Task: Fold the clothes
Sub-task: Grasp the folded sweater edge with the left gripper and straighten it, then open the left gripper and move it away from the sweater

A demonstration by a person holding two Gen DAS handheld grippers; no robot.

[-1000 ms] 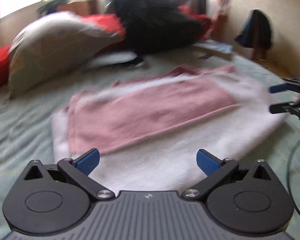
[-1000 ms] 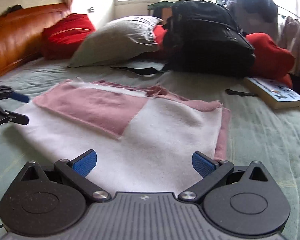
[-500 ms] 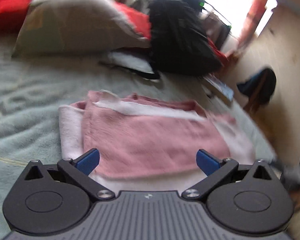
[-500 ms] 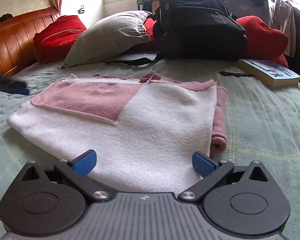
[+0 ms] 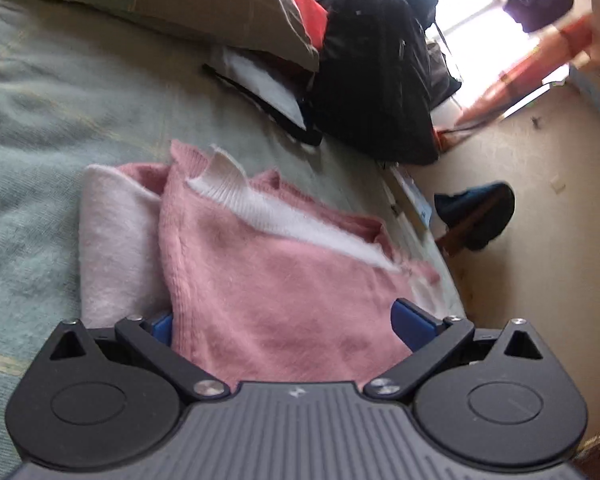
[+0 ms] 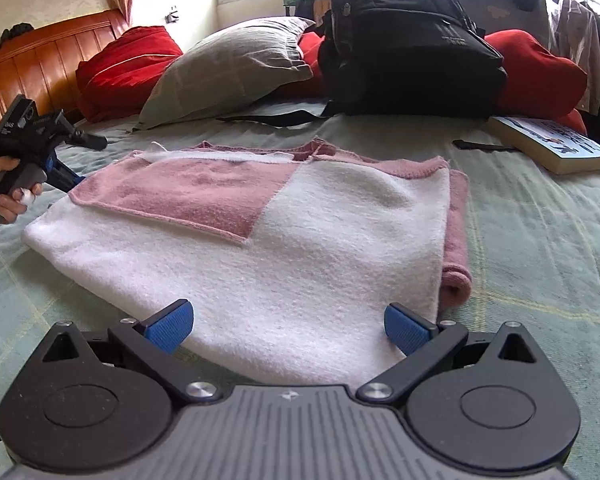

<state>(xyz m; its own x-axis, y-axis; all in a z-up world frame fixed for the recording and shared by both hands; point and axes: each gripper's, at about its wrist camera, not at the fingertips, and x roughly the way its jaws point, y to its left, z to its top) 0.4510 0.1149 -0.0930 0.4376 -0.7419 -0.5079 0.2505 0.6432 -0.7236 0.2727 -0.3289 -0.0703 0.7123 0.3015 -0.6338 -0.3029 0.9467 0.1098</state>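
one pink and white sweater (image 6: 300, 240), partly folded, flat on the bed (image 6: 540, 232), in front of the black backpack (image 6: 412, 40) and grey pillow (image 6: 228, 68). left gripper (image 5: 284, 324): jaws spread, pink edge lying between them, not pinched. right gripper (image 6: 286, 326): jaws spread at the sweater's near white hem. advice, as judgement: close both on matching edge layers, lift evenly, keep the sweater square while folding

Backpack (image 6: 412, 44), pillows (image 6: 228, 68), book (image 6: 552, 148)
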